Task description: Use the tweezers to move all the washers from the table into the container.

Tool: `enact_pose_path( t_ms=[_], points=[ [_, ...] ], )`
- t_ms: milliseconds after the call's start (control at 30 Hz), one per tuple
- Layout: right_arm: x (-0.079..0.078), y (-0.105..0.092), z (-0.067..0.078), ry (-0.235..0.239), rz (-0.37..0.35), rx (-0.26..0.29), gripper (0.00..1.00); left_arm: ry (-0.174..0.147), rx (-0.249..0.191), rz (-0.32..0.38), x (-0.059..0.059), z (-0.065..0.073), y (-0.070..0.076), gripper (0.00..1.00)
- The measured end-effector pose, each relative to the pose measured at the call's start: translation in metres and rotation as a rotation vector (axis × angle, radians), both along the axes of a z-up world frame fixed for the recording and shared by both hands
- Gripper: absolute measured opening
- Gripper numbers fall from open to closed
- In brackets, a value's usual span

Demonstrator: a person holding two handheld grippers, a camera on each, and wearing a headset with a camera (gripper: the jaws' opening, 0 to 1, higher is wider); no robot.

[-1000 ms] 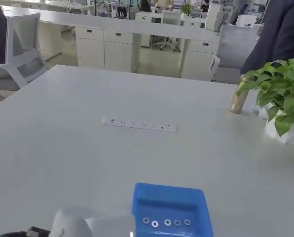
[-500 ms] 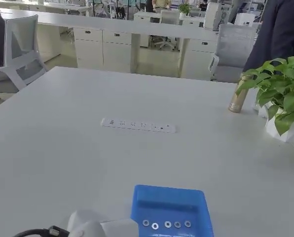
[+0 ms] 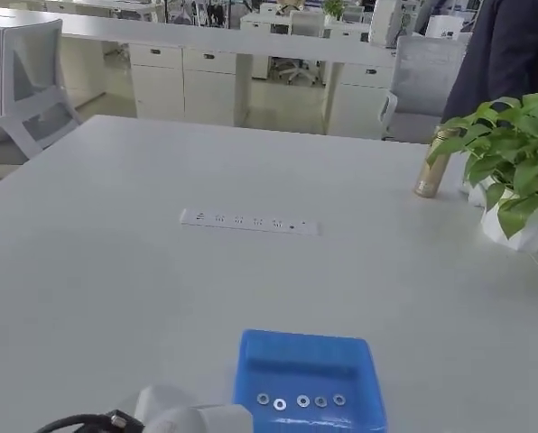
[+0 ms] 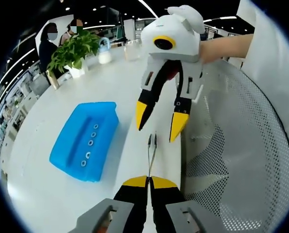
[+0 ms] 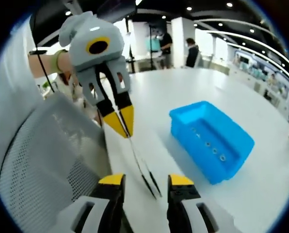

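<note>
My left gripper (image 4: 148, 183) had its jaws pressed together on the butt end of the tweezers (image 4: 151, 150). That kept the thin legs pointing forward, out over the table edge. I judged the end grip was there to leave the springy middle free for squeezing. Facing it, the right gripper (image 5: 145, 182) stood with its jaws well apart and the tweezer tips lay in the gap between them, unclamped. It was lined up to pinch the legs when needed, as I read it.

To the right of the tweezers in the head view sat the blue container (image 3: 305, 361), near my edge of the table (image 3: 115, 271). Five washers (image 3: 301, 400) lay in a row on its floor, and I could make out none on the tabletop. I took the moving to be done or nearly so.

The surface was a plain, matt white desk. On the far left stood a grey office chair (image 3: 34, 81), and a white power strip (image 3: 249, 221) lay flat mid-table. Farther right were a gold bottle (image 3: 429, 171) and beside it a leafy plant (image 3: 513, 171) in a white pot. Behind ran rows of white cabinets and desks in an open office. A mesh chair back (image 4: 232, 145) stood close beside the grippers.
</note>
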State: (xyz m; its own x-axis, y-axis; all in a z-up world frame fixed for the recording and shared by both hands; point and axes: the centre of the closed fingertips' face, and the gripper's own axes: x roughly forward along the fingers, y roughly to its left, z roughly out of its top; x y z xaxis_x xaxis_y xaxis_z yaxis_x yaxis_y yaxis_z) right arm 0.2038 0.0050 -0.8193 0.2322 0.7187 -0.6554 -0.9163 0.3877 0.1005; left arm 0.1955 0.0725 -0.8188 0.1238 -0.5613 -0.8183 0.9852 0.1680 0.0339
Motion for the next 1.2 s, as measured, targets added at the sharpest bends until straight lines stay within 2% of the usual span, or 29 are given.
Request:
enact_pose_path(
  t_ms=[67,233,400,533,633,700,867,967,1033,1200],
  points=[
    [0.001,-0.011,0.003,-0.006,-0.04,0.011,0.35,0.012,0.019,-0.002,-0.001,-0.004,0.0,0.0],
    [0.007,-0.032,0.007,-0.016,-0.132,0.018,0.39,0.024,0.105,-0.036,-0.002,-0.015,0.001,0.0],
    [0.008,-0.045,0.012,-0.017,-0.196,0.031,0.43,0.035,0.183,-0.064,0.0,-0.024,0.002,0.0],
    [0.009,-0.052,0.013,-0.019,-0.233,0.035,0.46,0.048,0.228,-0.075,0.0,-0.031,0.004,0.0],
    [0.009,-0.055,0.014,-0.021,-0.257,0.041,0.48,0.07,0.263,-0.076,-0.002,-0.035,0.006,0.0],
    [0.01,-0.057,0.015,-0.021,-0.267,0.042,0.48,0.101,0.29,-0.067,-0.005,-0.038,0.008,0.0],
    [0.013,-0.057,0.016,-0.028,-0.286,0.048,0.49,0.129,0.338,-0.055,-0.005,-0.043,0.008,0.0],
    [0.014,-0.059,0.017,-0.03,-0.293,0.051,0.5,0.141,0.384,-0.063,-0.006,-0.047,0.01,0.0],
    [0.015,-0.06,0.017,-0.033,-0.298,0.052,0.5,0.143,0.398,-0.066,-0.005,-0.049,0.011,0.0],
    [0.017,-0.062,0.018,-0.038,-0.312,0.059,0.5,0.161,0.403,-0.057,-0.005,-0.048,0.012,0.0]
  ],
)
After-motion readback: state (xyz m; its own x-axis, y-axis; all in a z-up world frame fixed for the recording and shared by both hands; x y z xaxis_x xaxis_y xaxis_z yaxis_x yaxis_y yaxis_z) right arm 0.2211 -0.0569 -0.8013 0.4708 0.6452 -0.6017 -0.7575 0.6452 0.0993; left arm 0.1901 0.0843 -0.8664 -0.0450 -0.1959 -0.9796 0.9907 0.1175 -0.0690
